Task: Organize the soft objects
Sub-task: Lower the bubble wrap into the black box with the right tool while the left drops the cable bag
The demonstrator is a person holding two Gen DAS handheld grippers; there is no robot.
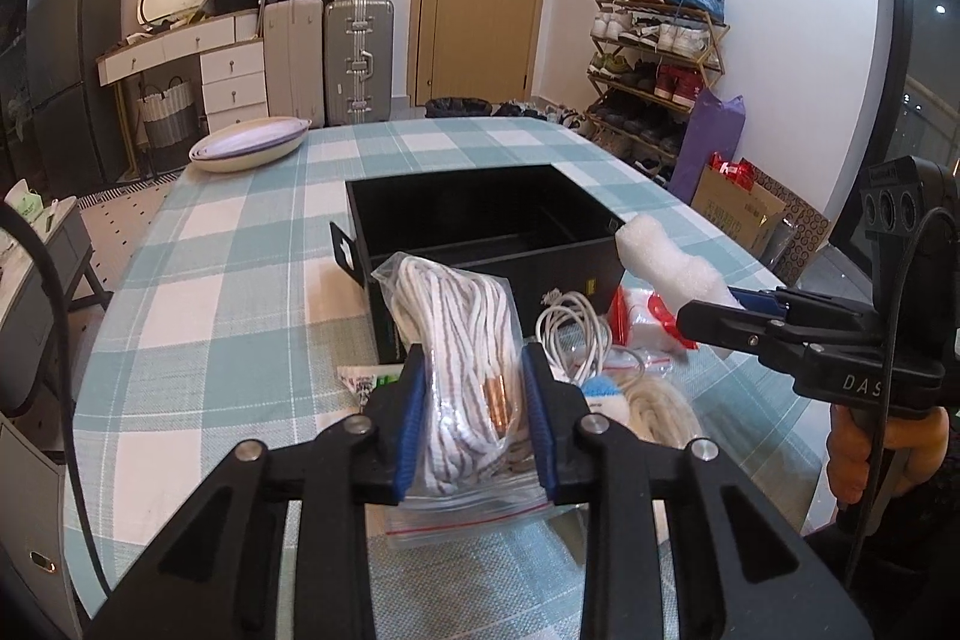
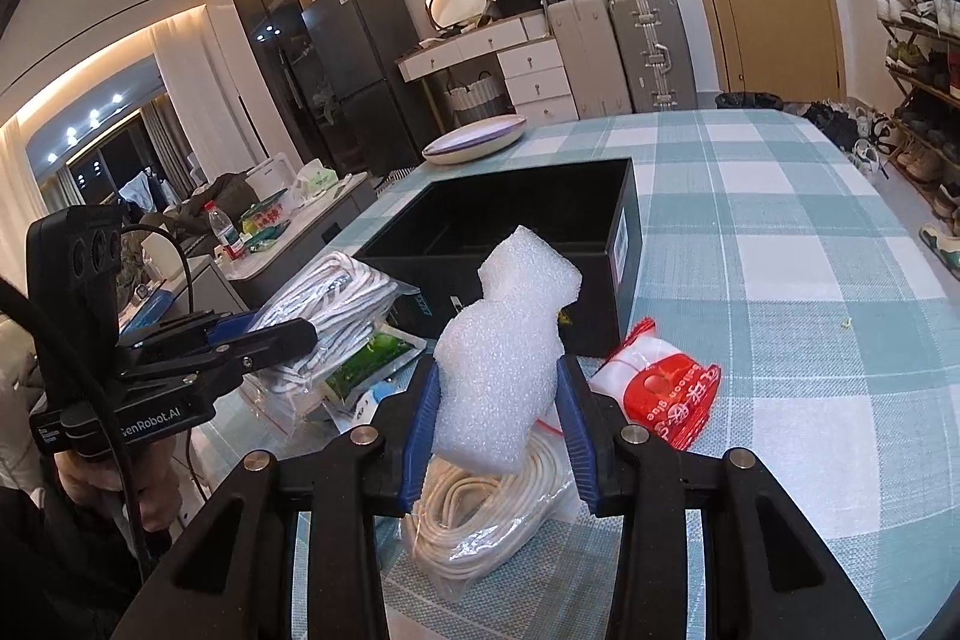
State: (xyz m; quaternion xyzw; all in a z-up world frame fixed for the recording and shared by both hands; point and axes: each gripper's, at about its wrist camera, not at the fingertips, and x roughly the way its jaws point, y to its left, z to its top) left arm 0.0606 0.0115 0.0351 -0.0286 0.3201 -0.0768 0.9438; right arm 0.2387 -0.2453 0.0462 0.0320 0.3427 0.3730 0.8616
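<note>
Left tool [image 1: 477, 418] clamping bagged white rope [image 1: 456, 358]; right tool [image 2: 501, 430] gripping bumpy white foam [image 2: 507, 358]

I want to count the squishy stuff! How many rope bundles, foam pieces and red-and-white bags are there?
Rope bundles: 2 (bagged striped rope, cream rope coil)
Foam pieces: 1 (white foam)
Red-and-white bags: 1 (red-and-white bag)
Total: 4

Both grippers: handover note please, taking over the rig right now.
Left gripper: shut on the bagged white rope.
Right gripper: shut on the white foam piece.
Black box: open on the checked tablecloth; nothing soft visible inside.
Done: both items gripped.
Left: put both in the box, then the cream rope coil, red-and-white bag, white cable and green packet lying in front of it.
</note>
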